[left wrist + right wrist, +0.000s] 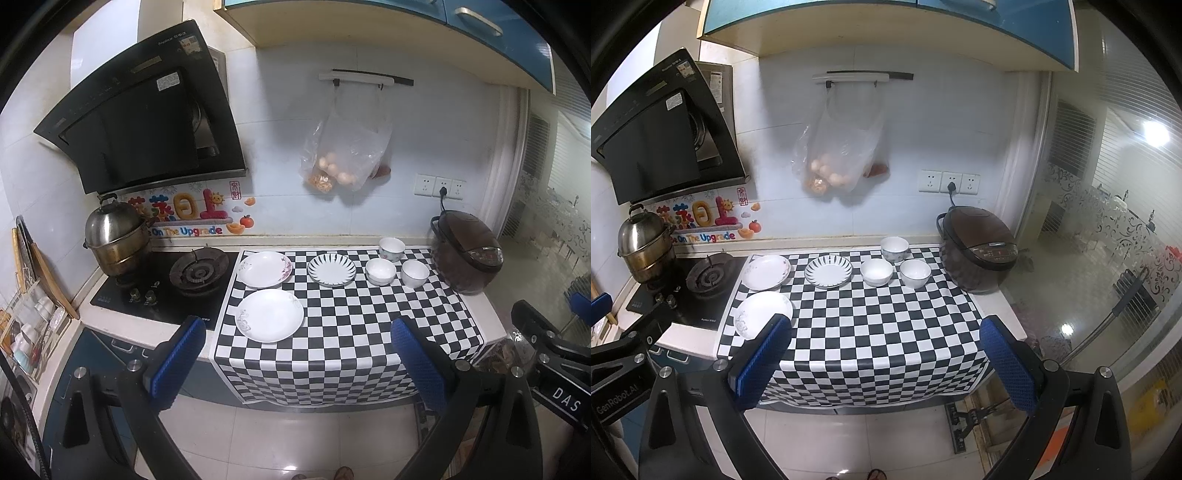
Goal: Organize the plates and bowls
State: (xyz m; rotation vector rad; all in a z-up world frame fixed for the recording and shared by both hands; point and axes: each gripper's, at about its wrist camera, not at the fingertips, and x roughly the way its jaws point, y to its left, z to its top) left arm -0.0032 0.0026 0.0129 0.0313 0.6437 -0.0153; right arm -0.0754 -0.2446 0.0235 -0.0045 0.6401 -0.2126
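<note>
White plates [269, 315] and bowls [381, 271] lie apart mid-frame, nothing stacked yet, while both tongs, left gripper [295, 363] and right gripper [884, 363], hang spread and empty.

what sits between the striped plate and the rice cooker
Three white bowls: one next to the striped plate, one nearer the rice cooker, and one behind them by the wall. Both views show it.
</note>
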